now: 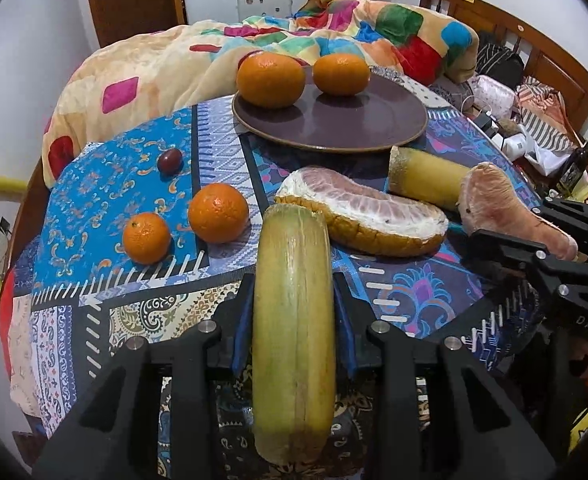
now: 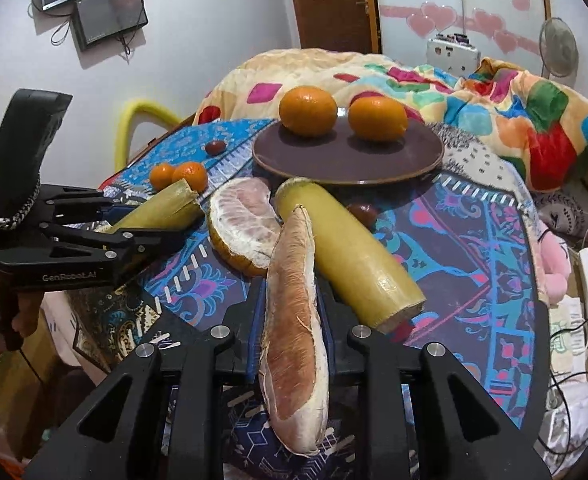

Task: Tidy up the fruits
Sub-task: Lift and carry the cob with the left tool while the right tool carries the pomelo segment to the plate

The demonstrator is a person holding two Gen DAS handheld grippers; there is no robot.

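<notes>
patterned cloth (image 1: 142, 168) below (bedroom): left claw (image 1: 294, 320) clamps sugarcane piece (image 1: 292, 320); right claw (image 2: 294, 320) clamps pomelo segment (image 2: 294, 320).

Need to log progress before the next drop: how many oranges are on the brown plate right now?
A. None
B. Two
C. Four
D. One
B. Two oranges, one beside the other, sit on the brown plate, while two more oranges, a larger and a smaller, lie on the patterned cloth off the plate.
</notes>
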